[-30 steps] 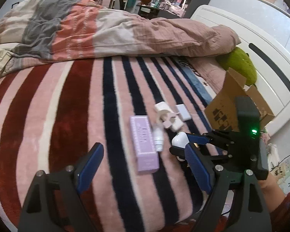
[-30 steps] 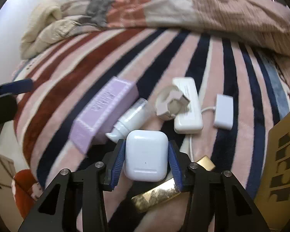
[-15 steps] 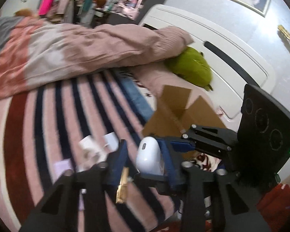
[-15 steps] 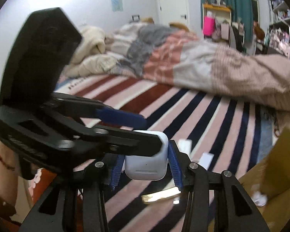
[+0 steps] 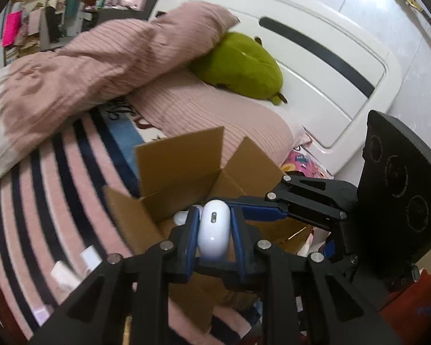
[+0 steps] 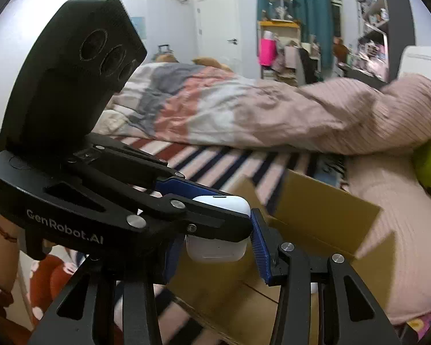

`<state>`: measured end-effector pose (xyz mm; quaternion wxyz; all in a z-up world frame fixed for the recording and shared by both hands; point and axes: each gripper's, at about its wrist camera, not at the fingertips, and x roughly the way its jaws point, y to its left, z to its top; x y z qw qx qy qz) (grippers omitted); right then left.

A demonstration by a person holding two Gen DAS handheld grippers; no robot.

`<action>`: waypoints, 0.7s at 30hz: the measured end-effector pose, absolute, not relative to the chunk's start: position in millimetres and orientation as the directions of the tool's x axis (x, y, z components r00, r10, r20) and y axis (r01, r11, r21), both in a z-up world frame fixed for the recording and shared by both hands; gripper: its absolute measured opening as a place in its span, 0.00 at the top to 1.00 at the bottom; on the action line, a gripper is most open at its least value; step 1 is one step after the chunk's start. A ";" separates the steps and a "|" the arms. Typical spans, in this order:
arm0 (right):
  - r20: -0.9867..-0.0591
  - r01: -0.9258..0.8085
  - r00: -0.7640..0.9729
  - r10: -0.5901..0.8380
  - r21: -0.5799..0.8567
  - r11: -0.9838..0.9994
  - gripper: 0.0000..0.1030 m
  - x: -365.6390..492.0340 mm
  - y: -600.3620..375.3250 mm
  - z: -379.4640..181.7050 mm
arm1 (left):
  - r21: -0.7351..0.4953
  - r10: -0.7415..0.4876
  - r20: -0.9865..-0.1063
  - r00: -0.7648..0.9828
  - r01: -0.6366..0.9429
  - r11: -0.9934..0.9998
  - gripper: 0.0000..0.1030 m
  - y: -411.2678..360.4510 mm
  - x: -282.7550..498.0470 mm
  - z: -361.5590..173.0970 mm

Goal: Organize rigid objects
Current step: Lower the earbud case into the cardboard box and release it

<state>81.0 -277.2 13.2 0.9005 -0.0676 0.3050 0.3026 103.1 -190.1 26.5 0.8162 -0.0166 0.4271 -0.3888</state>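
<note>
Over the open cardboard box [image 5: 184, 172], the left gripper [image 5: 214, 230] clamps the white earbud case [image 5: 214, 231] between its blue pads. Right gripper [image 6: 215, 237] sits around the same case above the box, pads spread and looking released on the box side. Striped blanket [image 5: 43, 201] lies under the box.

Two claws: left claw [image 5: 214, 234], right claw [image 6: 215, 241]. One white earbud case [image 5: 214, 230]. One cardboard box [image 5: 181, 169]. One green plush [image 5: 241, 67].
</note>
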 end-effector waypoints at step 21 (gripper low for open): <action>-0.644 -0.524 0.630 0.435 0.061 0.850 0.43 75.7 -299.4 6.1 | -0.258 -0.552 -0.674 0.490 0.545 0.798 0.23 -150.6 81.8 40.5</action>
